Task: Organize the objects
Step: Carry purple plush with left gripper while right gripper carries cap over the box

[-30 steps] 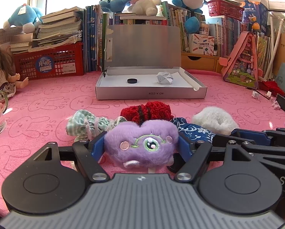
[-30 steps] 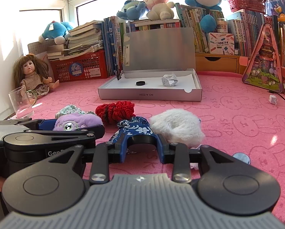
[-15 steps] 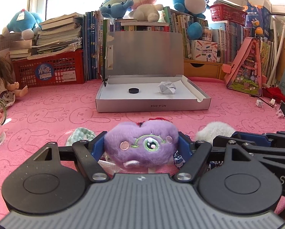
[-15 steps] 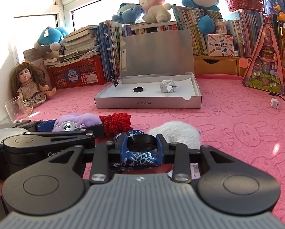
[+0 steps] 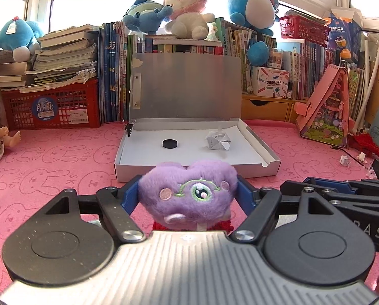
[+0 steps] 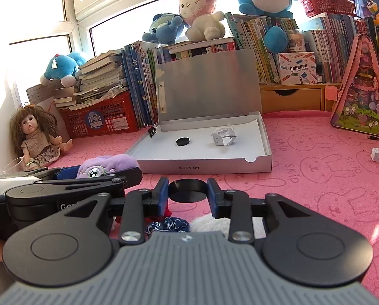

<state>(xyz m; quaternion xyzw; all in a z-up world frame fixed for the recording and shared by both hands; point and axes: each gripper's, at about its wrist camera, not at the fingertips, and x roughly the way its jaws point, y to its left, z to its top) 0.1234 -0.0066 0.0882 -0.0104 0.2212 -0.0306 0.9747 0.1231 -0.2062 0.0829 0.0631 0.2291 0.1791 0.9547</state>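
Nearest in the left wrist view, the left gripper (image 5: pixel 188 198) is clamped on a fluffy purple heart-shaped plush with one embroidered green eye (image 5: pixel 189 194), its blue fingers (image 5: pixel 129 198) pressing both sides; the plush hides most of a red knitted item (image 5: pixel 161 226) beneath it, so only slivers show. In the right wrist view, the right gripper (image 6: pixel 188 194) pinches a round black disc (image 6: pixel 187 190) between its blue pads; just below, a navy floral-patterned fabric piece (image 6: pixel 167 225) and a white fluffy item (image 6: pixel 209 222) are largely covered by the gripper body, their shapes hard to make out. Both grippers sit above a pink rabbit-print table mat (image 6: pixel 329 178); the left gripper's plush also peeks out at the left of the right view. Just beyond lies an open shallow grey cardboard box with upright lid (image 5: pixel 270 164); inside rest a second small black disc (image 5: pixel 170 143) and a crumpled white folded-paper lump (image 5: pixel 218 142), apart from each other. A long-haired doll (image 6: pixel 35 137) sits far left; she is cut off by the edge in the left view. Farthest back, stacked books (image 5: pixel 64 53) and plush toys (image 5: pixel 186 5) crowd a bright window, its panes washed out.
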